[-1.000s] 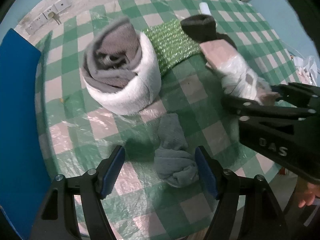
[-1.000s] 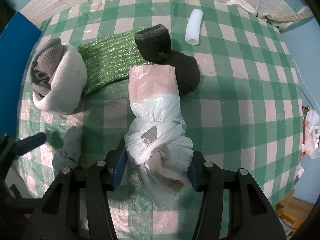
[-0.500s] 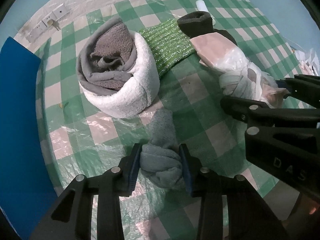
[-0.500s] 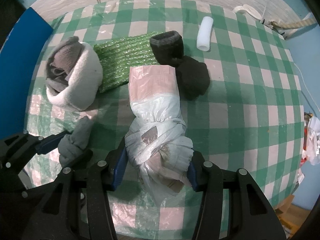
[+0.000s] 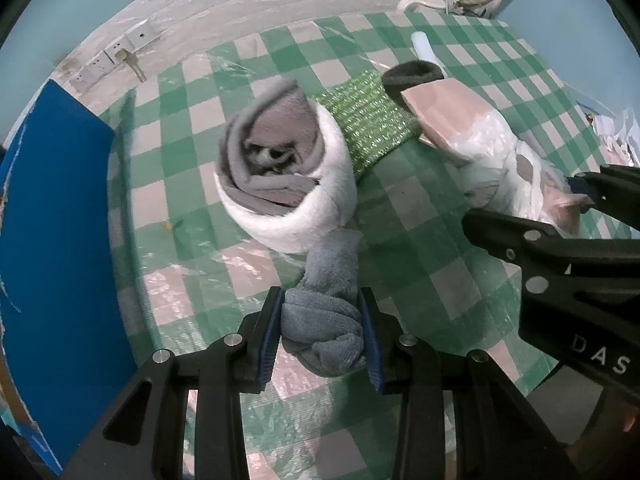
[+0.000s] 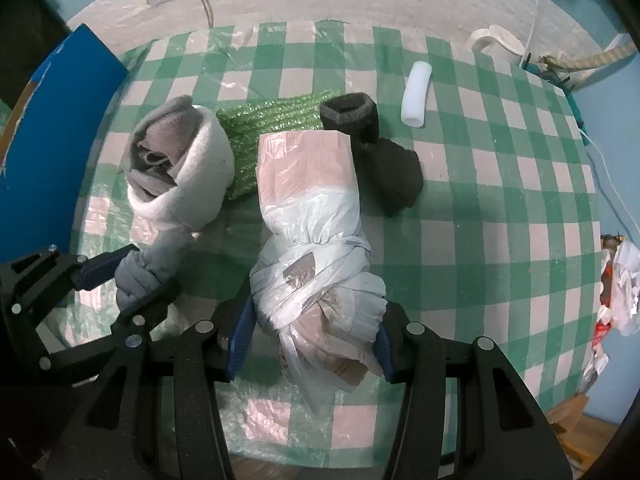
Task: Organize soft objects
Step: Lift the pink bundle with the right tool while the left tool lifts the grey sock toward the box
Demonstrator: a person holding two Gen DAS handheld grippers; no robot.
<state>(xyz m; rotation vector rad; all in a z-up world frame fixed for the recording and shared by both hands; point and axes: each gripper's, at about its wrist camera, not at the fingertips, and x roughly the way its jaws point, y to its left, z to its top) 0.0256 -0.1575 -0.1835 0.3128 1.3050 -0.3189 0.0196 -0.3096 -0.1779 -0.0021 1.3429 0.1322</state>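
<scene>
Left wrist: left gripper [image 5: 322, 330] clamps grey sock [image 5: 324, 320]; right gripper [image 6: 310, 330] clamps bag bundle [image 6: 312, 240].

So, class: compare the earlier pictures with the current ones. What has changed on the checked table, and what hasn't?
The left gripper has just been closing: its open jaws came in around the knotted grey sock and now pinch it. The right gripper kept its grip on the plastic-wrapped bundle. The towel roll, green cloth, black sock and white tube stayed put.
</scene>
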